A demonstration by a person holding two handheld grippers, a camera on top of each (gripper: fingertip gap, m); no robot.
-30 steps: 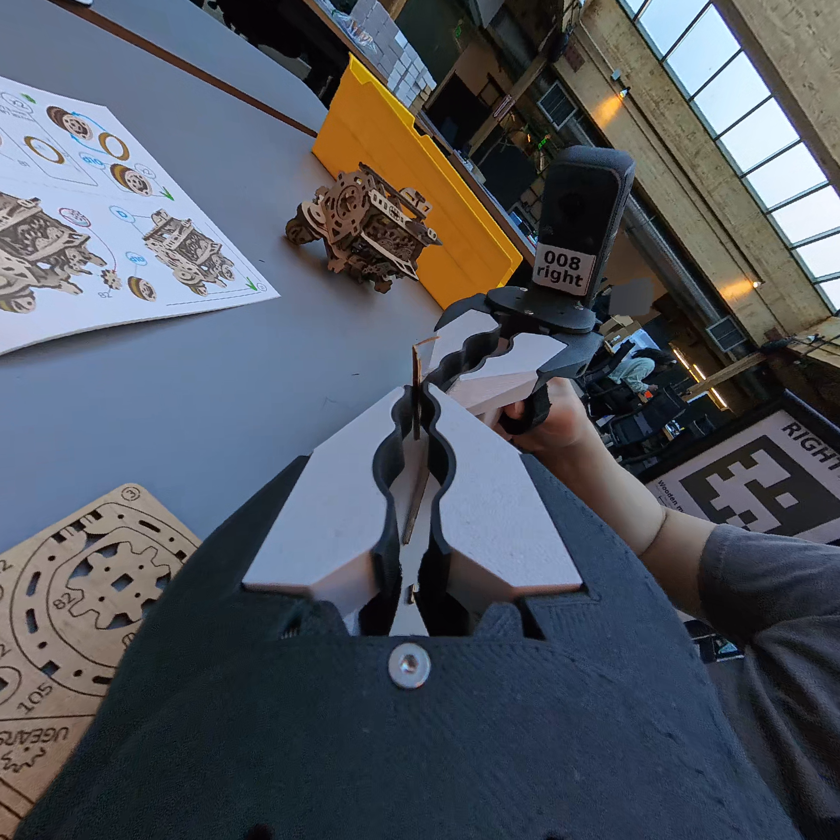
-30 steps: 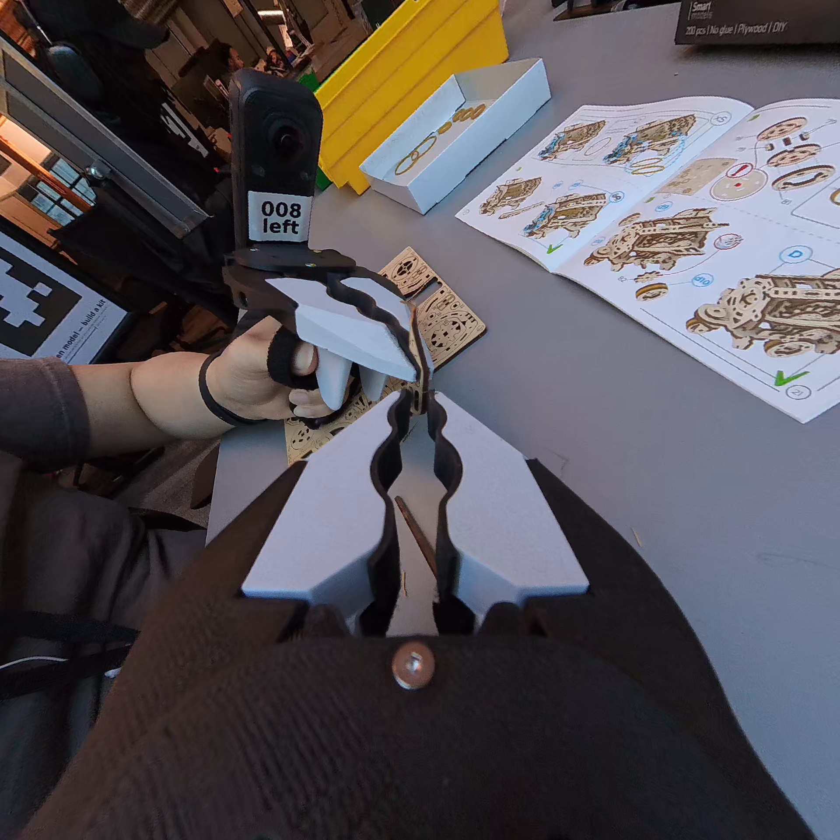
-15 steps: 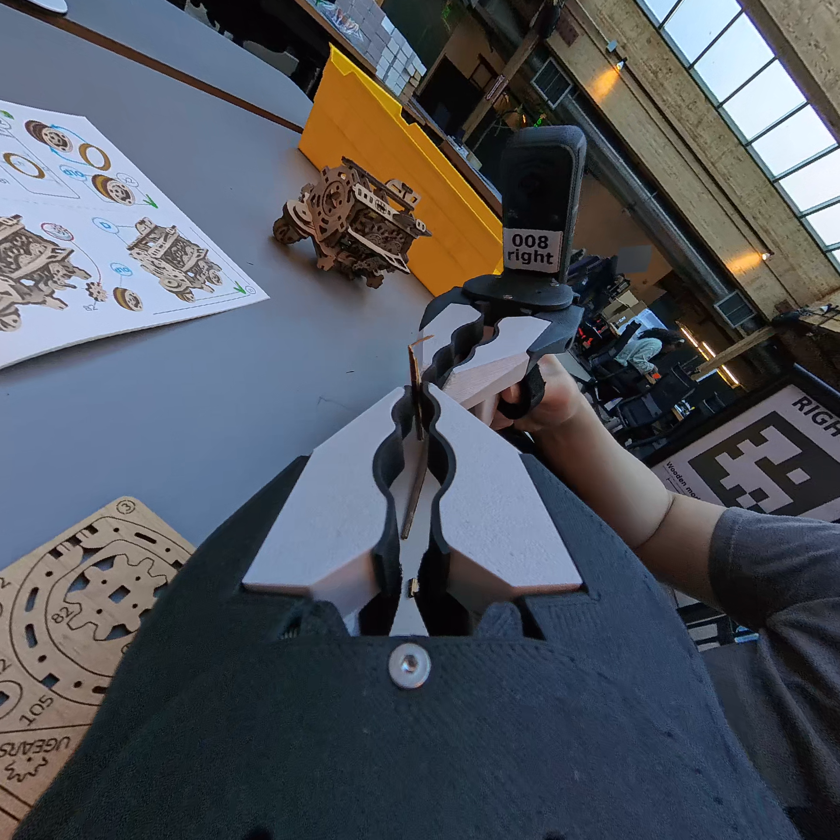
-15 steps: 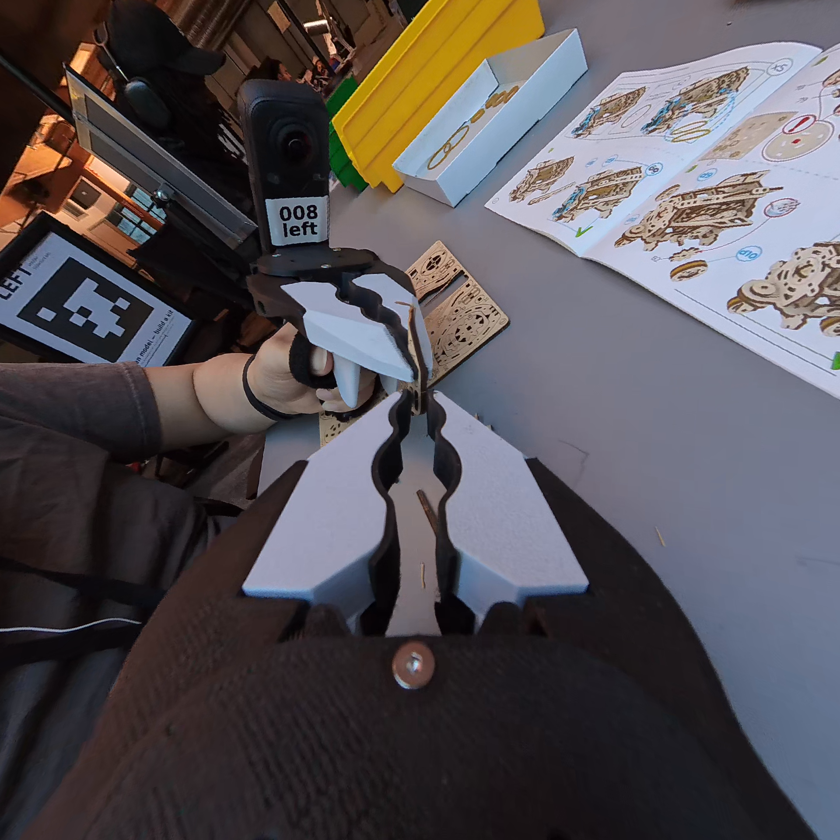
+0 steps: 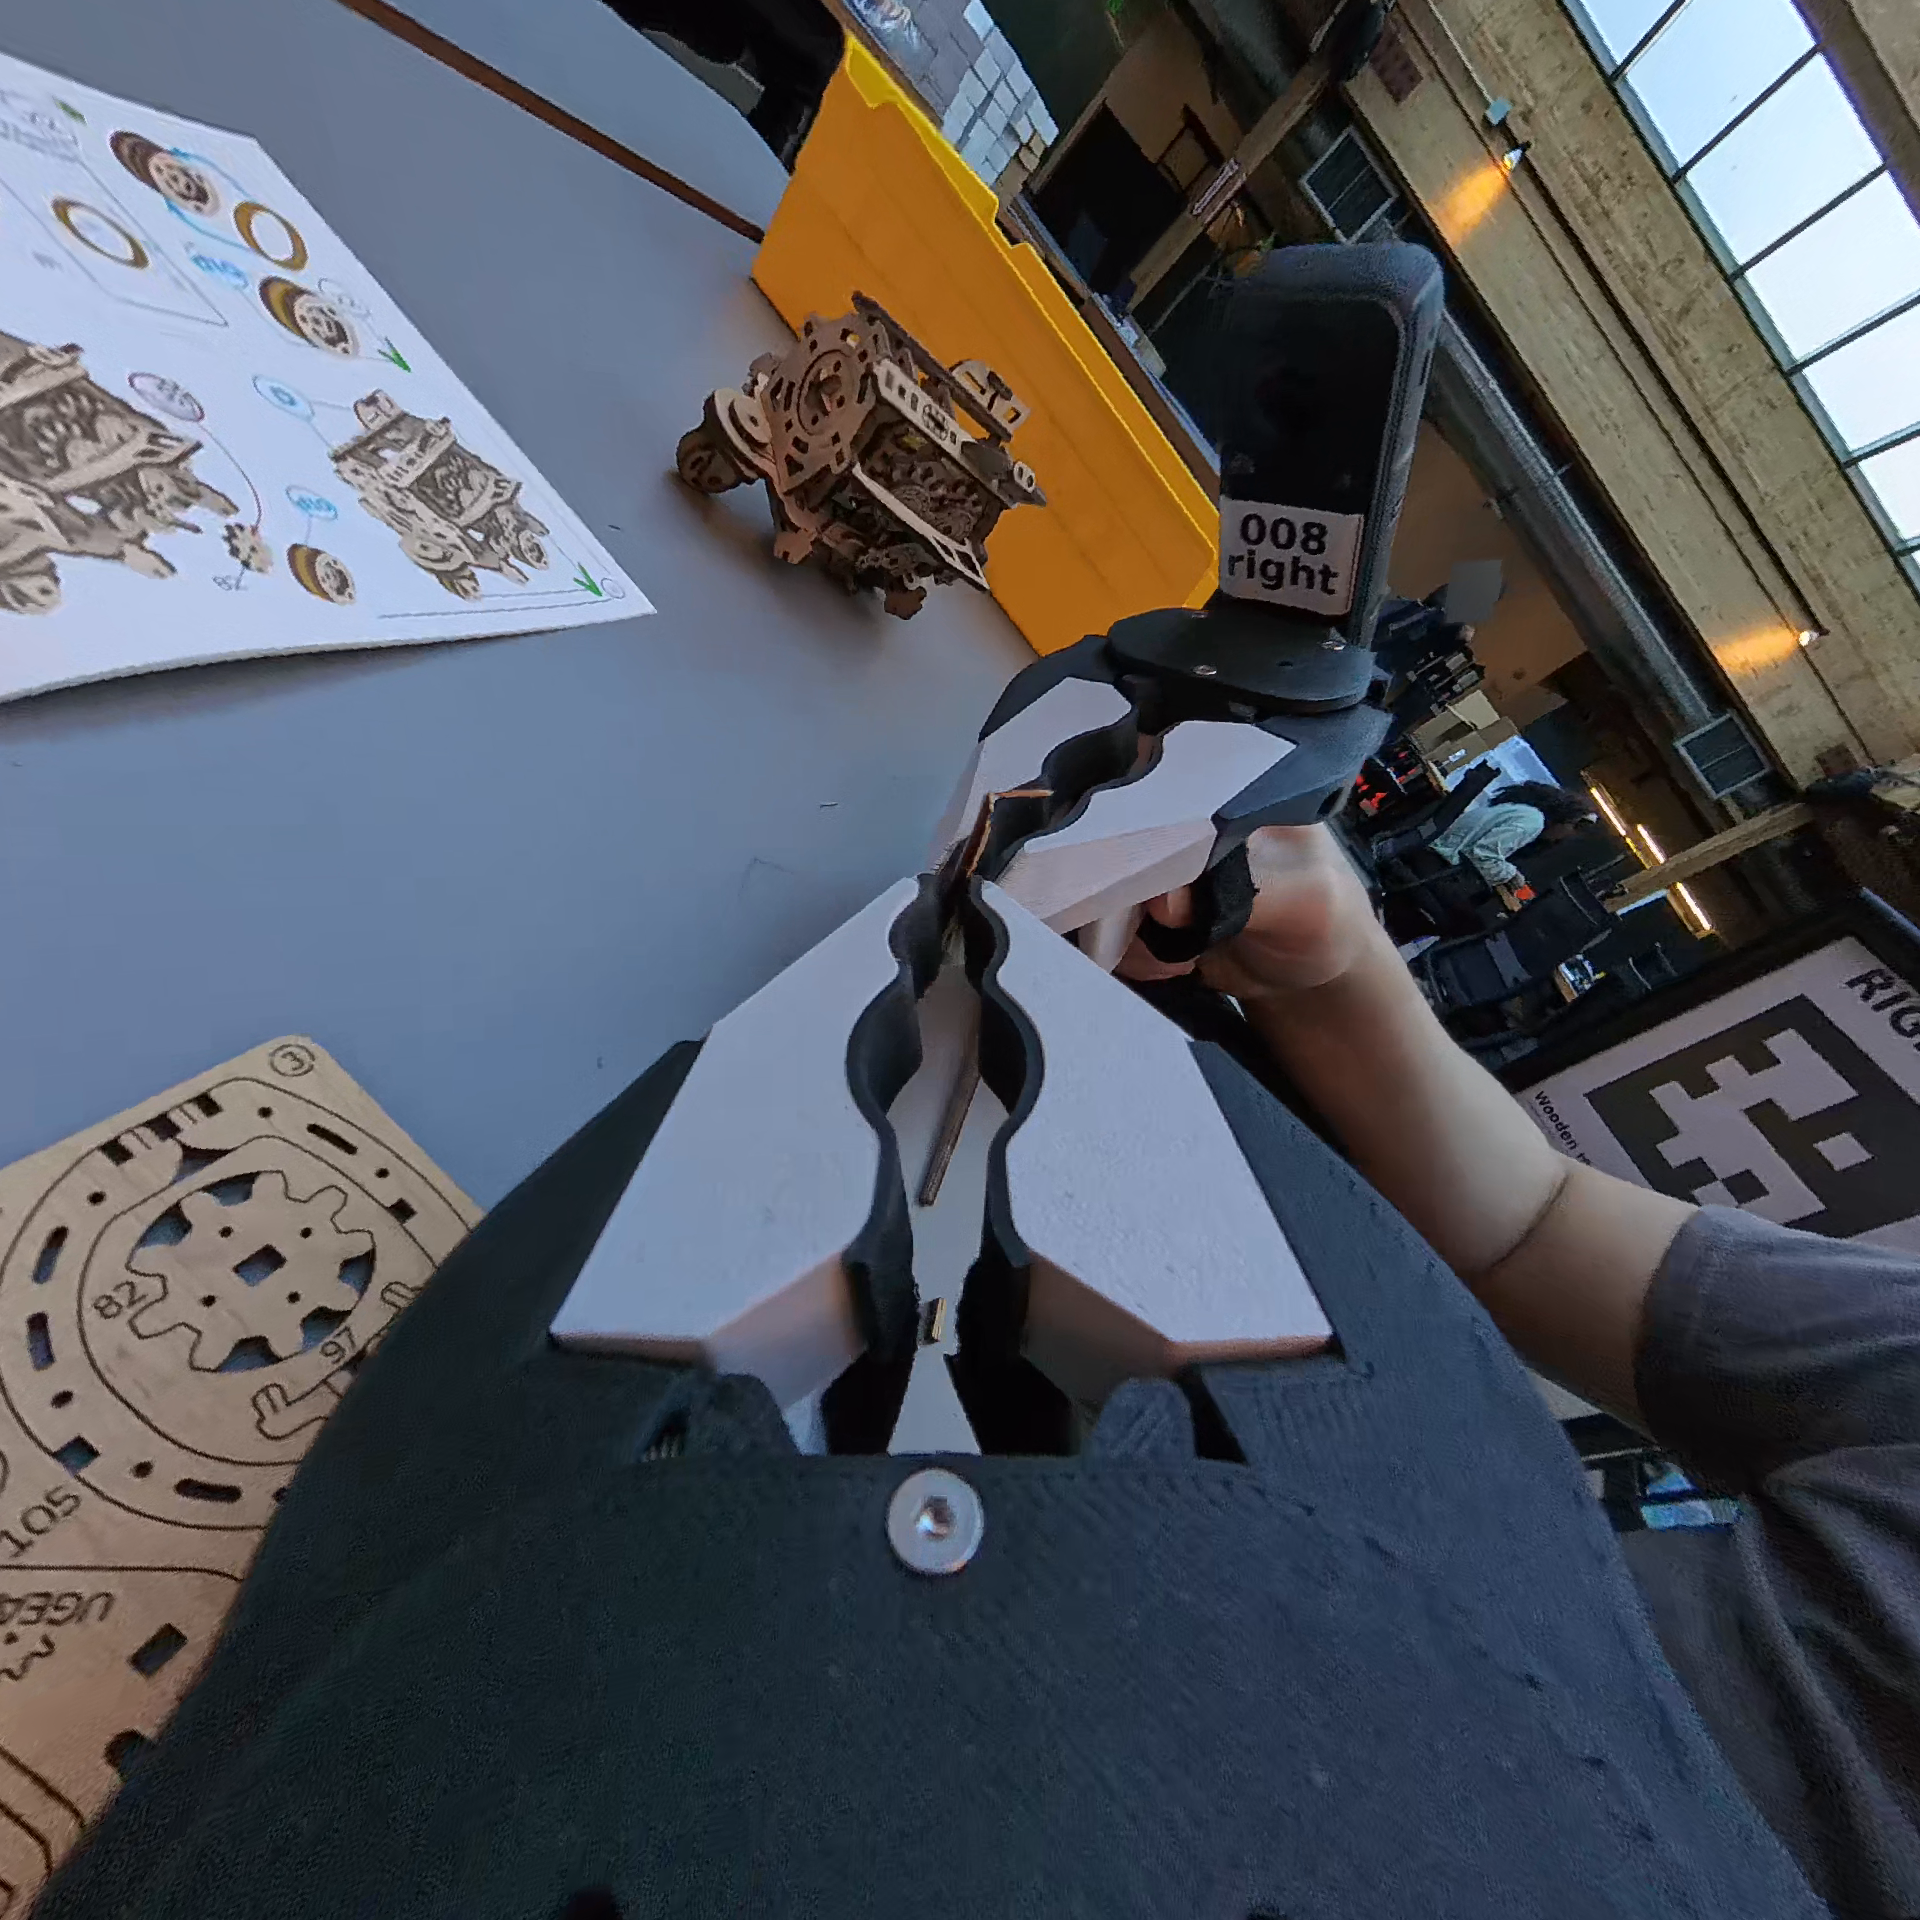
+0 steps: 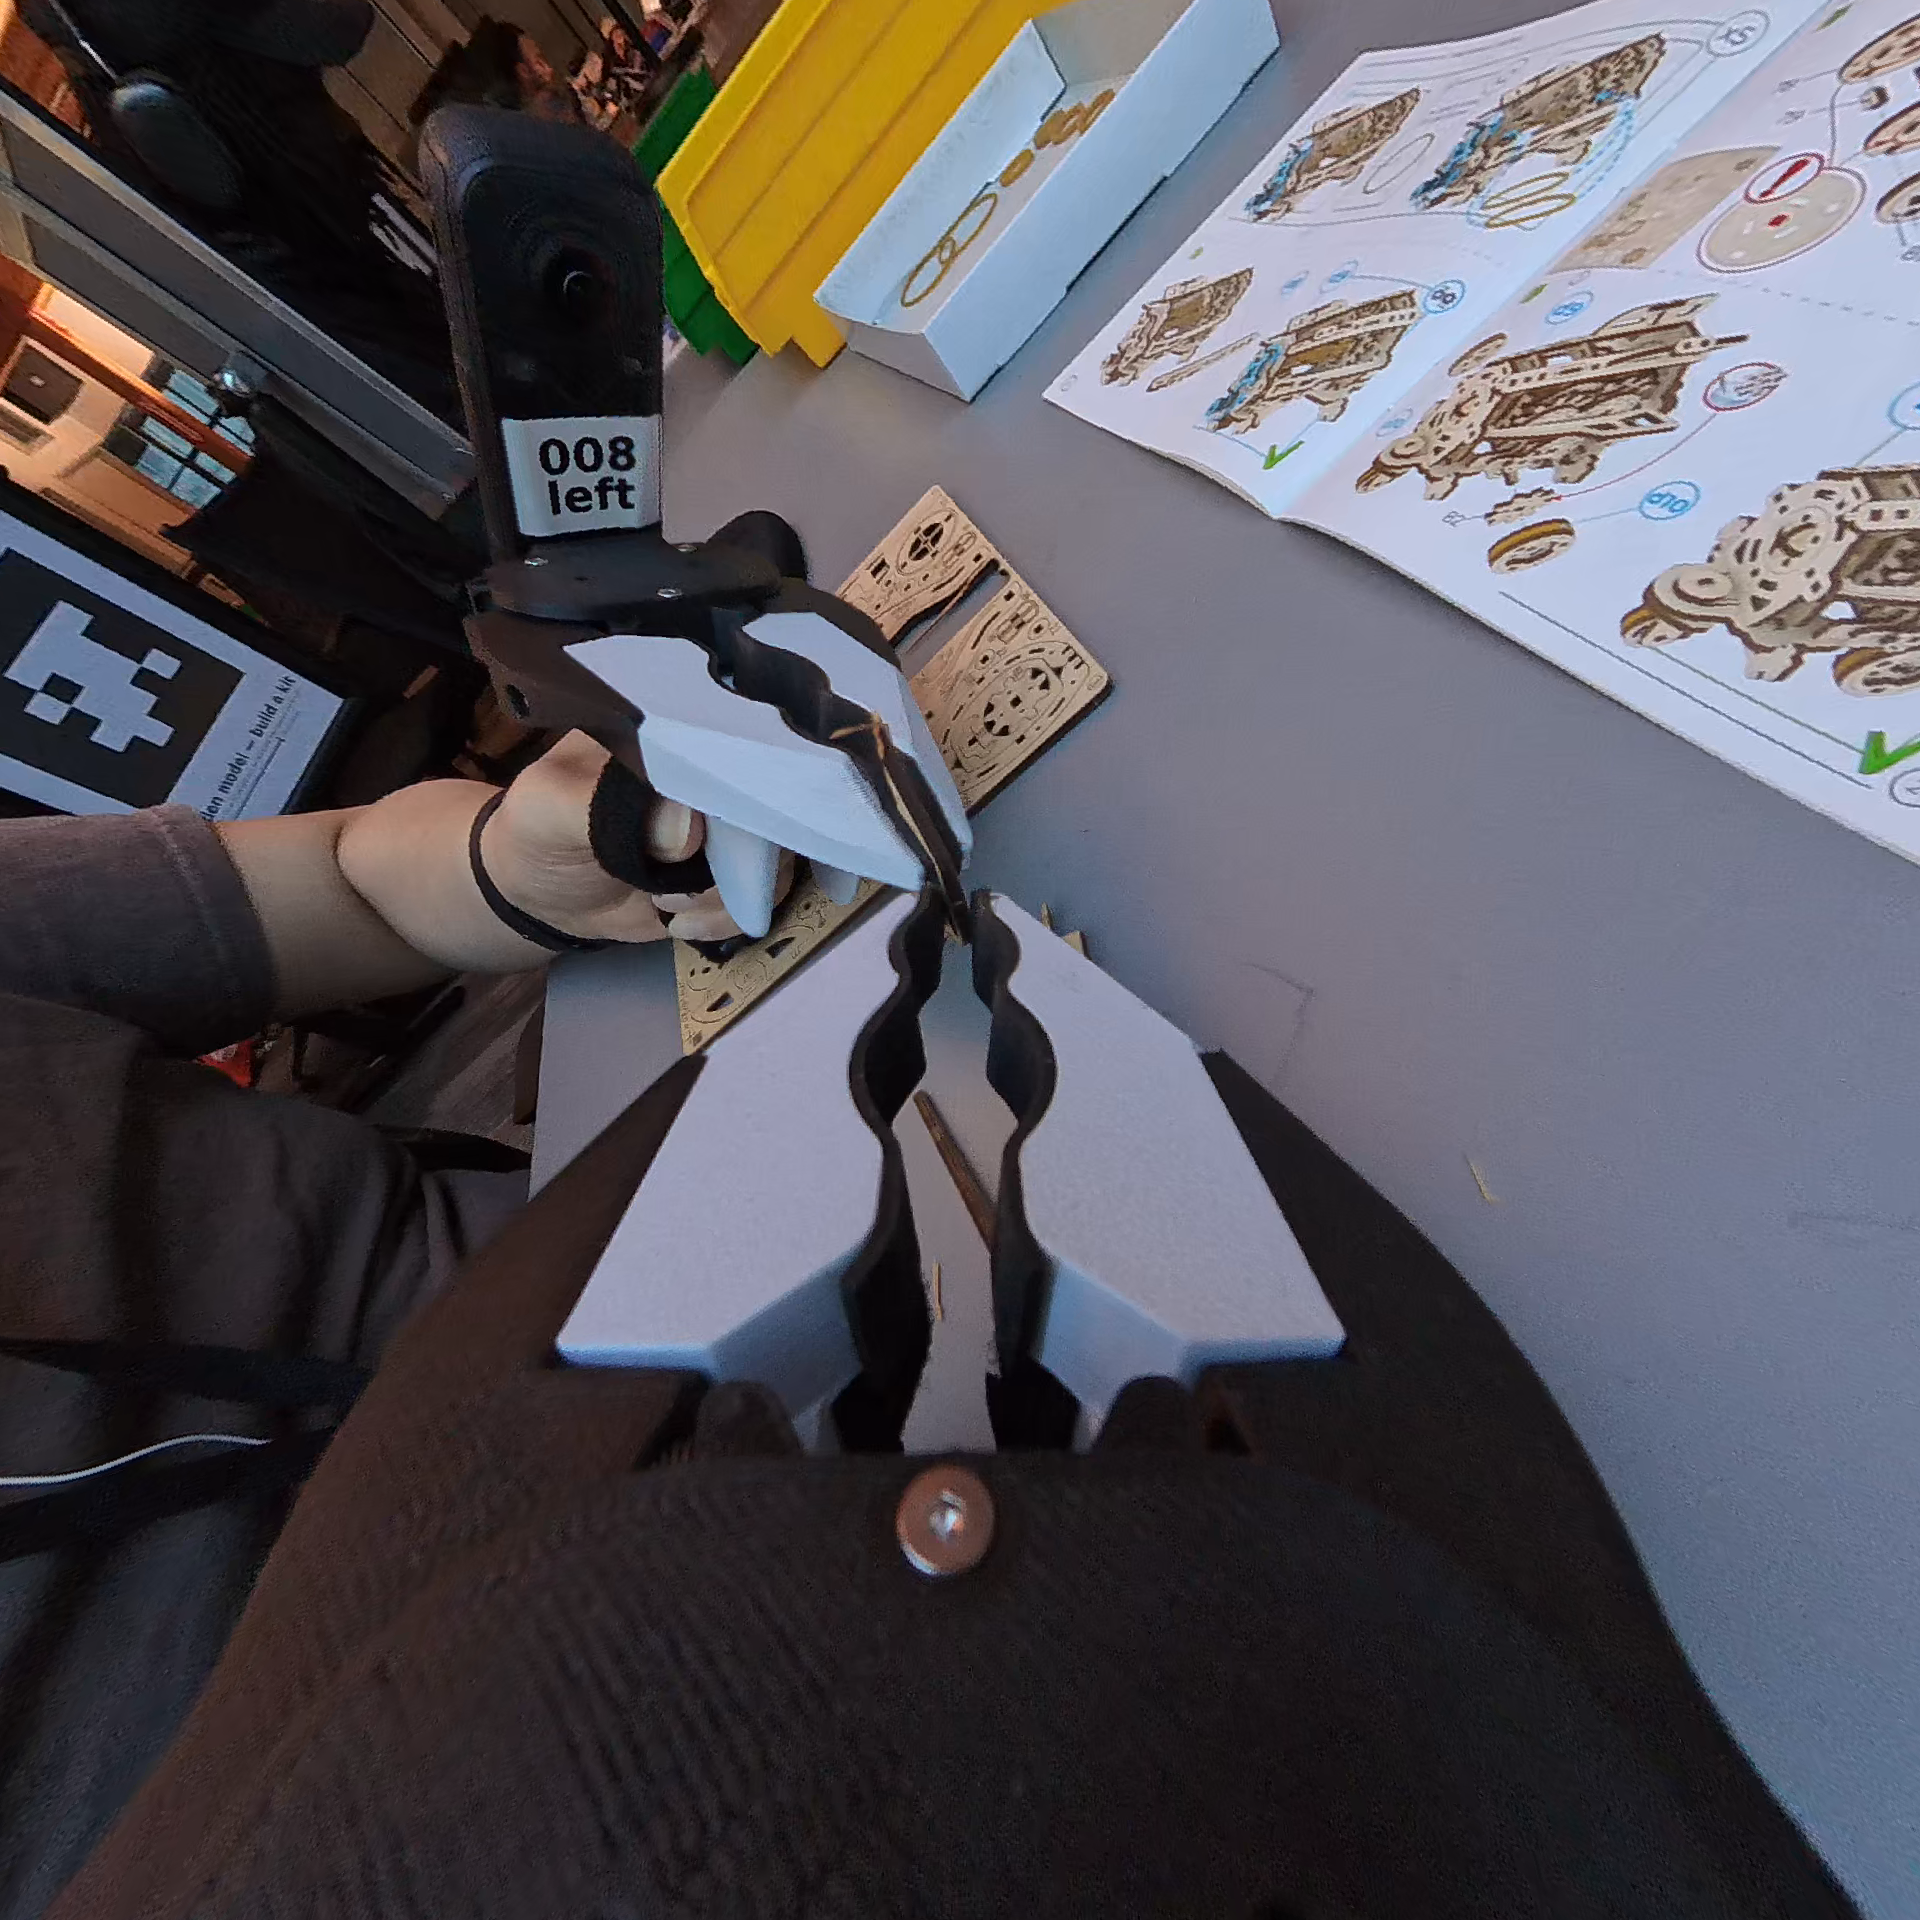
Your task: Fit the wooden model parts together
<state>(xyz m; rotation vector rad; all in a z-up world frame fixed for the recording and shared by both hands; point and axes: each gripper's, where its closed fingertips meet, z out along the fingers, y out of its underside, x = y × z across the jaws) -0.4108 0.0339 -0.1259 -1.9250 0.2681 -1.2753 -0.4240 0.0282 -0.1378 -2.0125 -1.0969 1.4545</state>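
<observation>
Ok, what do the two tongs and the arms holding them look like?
Both tongs, left and right, have black bodies, white wedge fingers with wavy black pads, and an upright black camera bearing a white label. Dark grey long sleeves; black finger straps.

Open grey table ahead of me, clutter only round its edges.

From my left wrist view, the bare table lies open in front of my left gripper, bounded by the instruction booklet at far left, the built wooden model standing just before the yellow bin, and the punched plywood sheet near my left side. My right gripper meets mine tip to tip, blocking the way straight ahead. In my right wrist view, the table is free to the right; a white box sits far off beside the bin.
</observation>
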